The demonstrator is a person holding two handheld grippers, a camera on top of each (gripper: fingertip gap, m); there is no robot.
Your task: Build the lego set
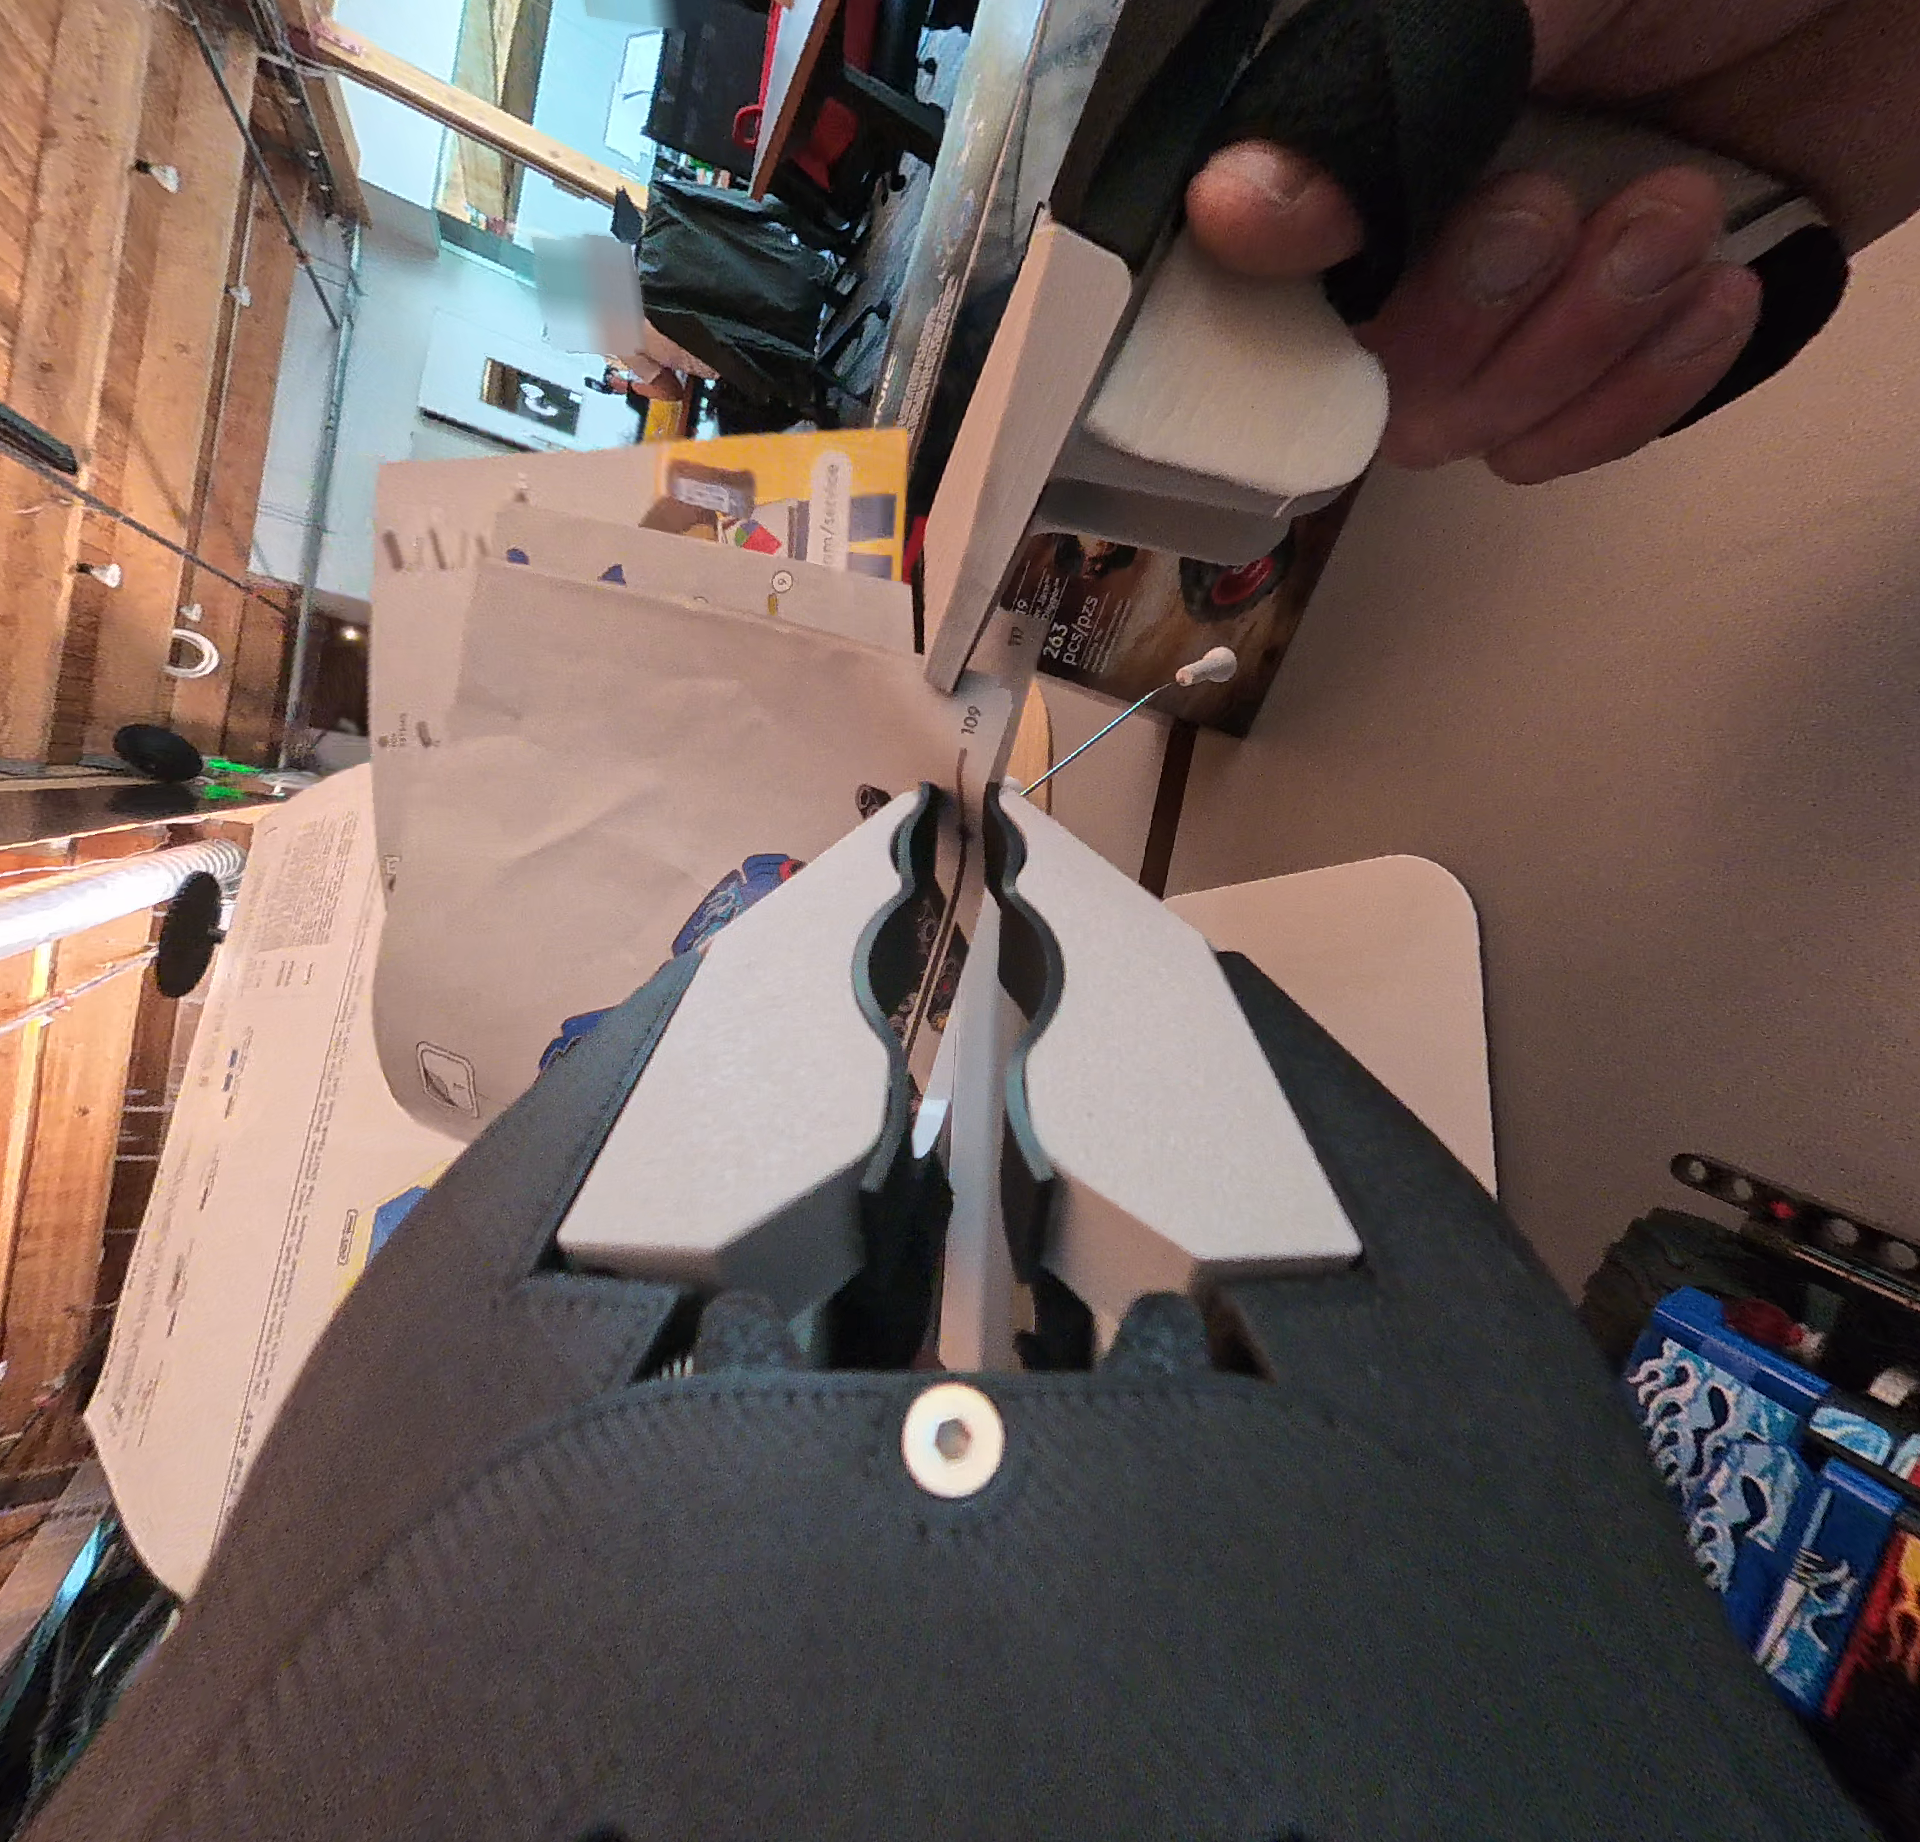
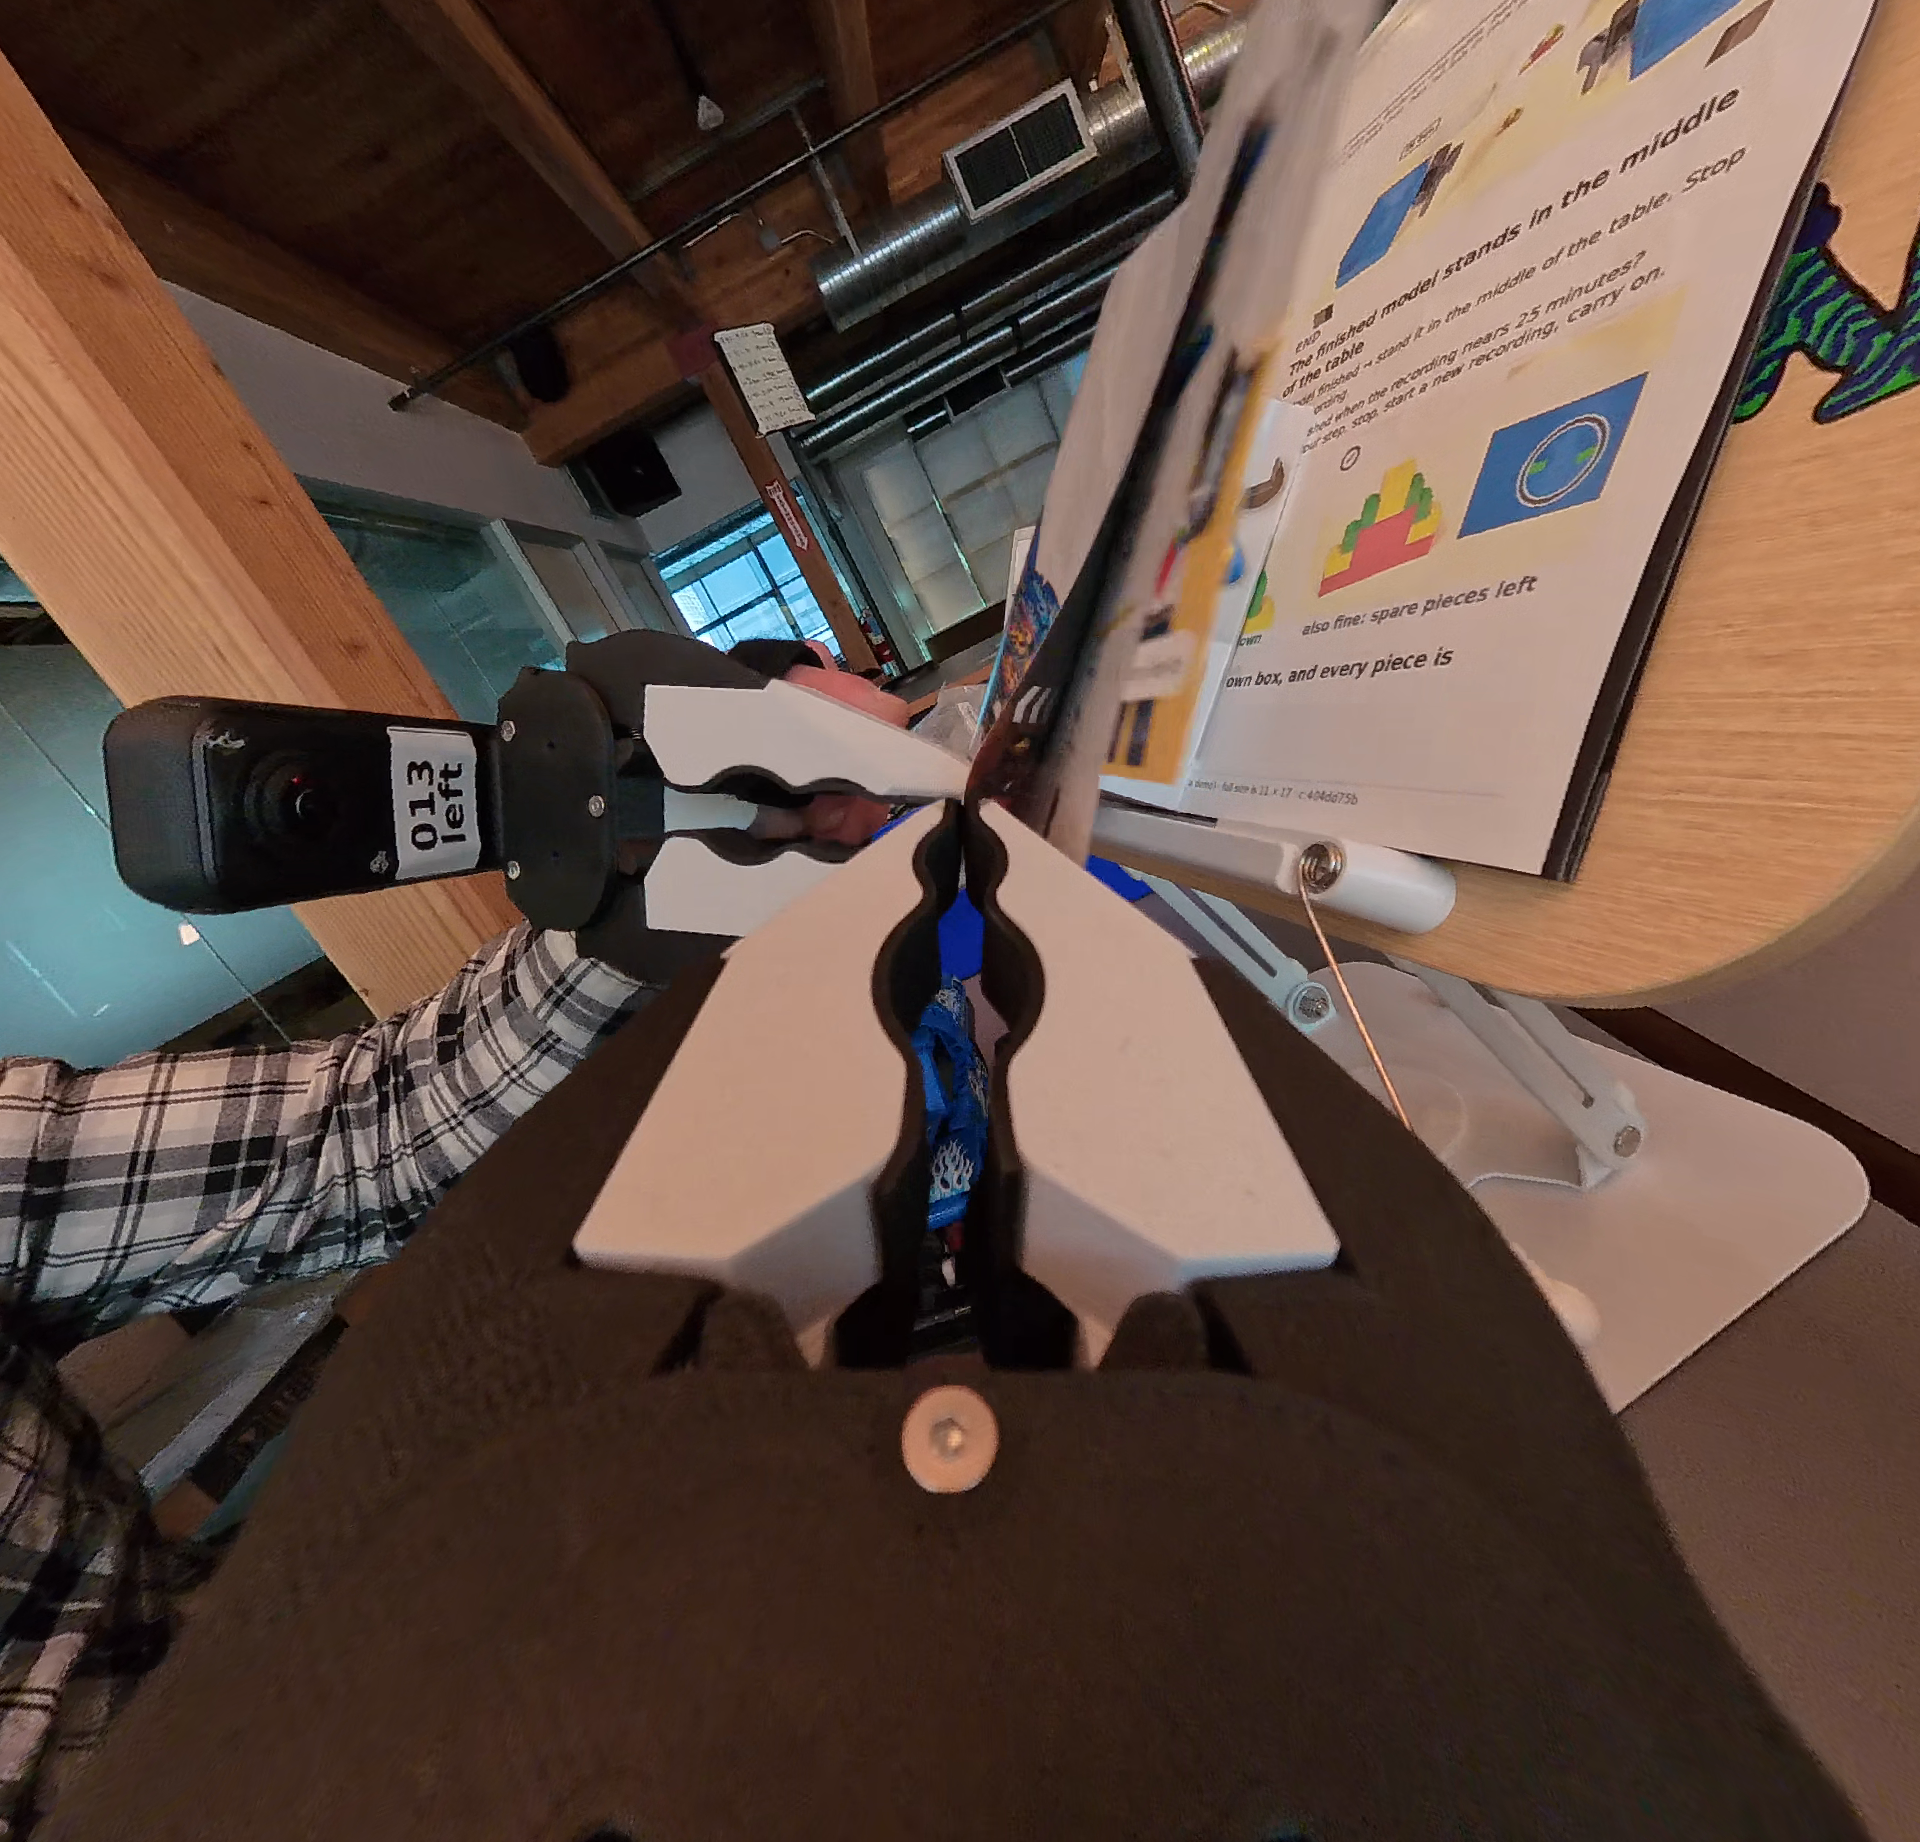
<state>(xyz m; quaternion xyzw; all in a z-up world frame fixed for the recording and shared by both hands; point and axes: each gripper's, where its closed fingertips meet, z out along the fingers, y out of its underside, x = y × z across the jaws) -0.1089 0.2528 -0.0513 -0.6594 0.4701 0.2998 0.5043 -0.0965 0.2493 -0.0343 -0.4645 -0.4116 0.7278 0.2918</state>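
Got the left gripper (image 1: 966, 805) squeezed down on a page (image 1: 644, 753) of the instruction booklet (image 1: 312, 1117), thin white edge of the sheet running straight between the wavy black pads. Same story with the right gripper (image 2: 961, 816): tips pressed together right at the corner of that page, probably nipping the paper too, though hard to be sure from its own view with the edge so blurred. Can see a hand (image 1: 1558, 265) in a black fingerless glove wrapped round the right one's white handle, and a plaid sleeve (image 2: 260, 1117) behind the left one. Plenty of print around (not copying any of it out): a white sticker with black characters (image 2: 431, 805) on the left gripper's camera body, a page number near the pinched corner, small text on the dark Lego box (image 1: 1122, 618) standing behind the booklet, and a printed sheet (image 2: 1455, 597) with bold black lines and coloured brick pictures. Sheet and booklet both propped on a tilted wooden board (image 2: 1766, 753) over a white stand base (image 2: 1714, 1221). As for the Lego model (image 1: 1756, 1480), sitting on the table low at the right of the left wrist view, blue with white flame decals, well apart from both grippers.
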